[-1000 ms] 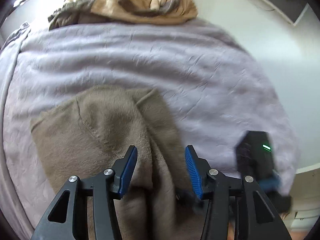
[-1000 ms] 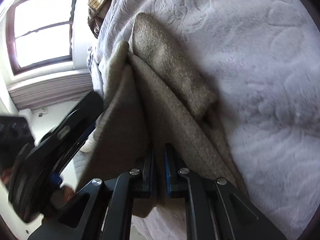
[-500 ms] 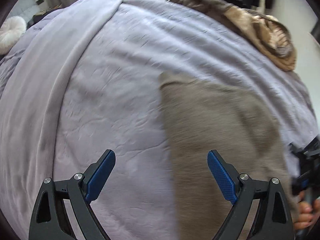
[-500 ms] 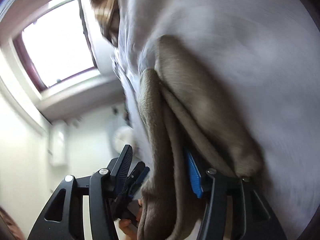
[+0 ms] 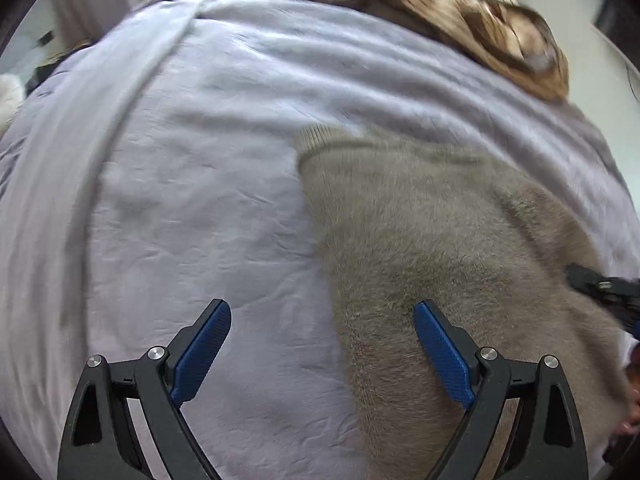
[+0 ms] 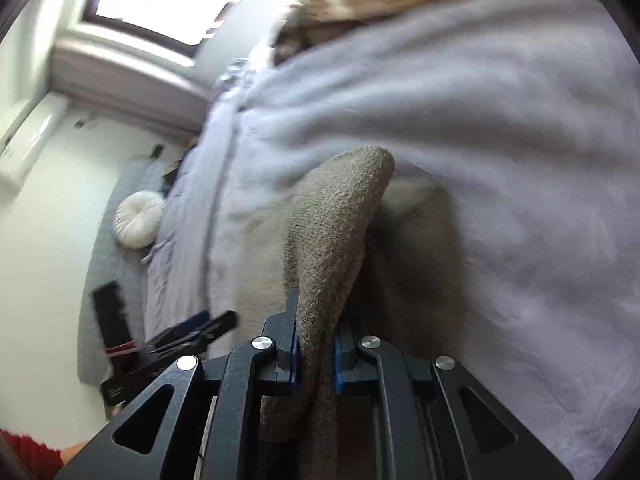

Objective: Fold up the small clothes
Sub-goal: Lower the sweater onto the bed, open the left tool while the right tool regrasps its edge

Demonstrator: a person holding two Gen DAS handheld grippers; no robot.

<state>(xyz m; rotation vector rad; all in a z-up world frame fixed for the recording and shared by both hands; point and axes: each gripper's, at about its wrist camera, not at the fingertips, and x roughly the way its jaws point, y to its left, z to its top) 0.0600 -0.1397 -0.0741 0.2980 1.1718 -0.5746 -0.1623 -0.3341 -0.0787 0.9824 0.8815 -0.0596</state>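
taupe fuzzy sweater (image 5: 432, 240) is lying on the lilac bedspread (image 5: 192, 208), near the bed's edge. left gripper (image 5: 322, 350) hangs over it with fingers spread wide, nothing between them, one blue pad (image 5: 440, 354) above the knit and the other above the bedspread. right gripper (image 6: 316, 354) just clamped down again, fingers pinching a lifted fold of the sweater (image 6: 336, 216). tan clothes pile (image 5: 480, 28) sits further back.

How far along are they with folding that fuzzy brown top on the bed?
Partly there. The brown top lies on the lilac bedspread, one side apparently already folded in. The right gripper, which has just been closing, pinches a fold of it. The left gripper is open over its edge, holding nothing. Still left: the remaining folds, and probably the striped clothes heaped beyond.
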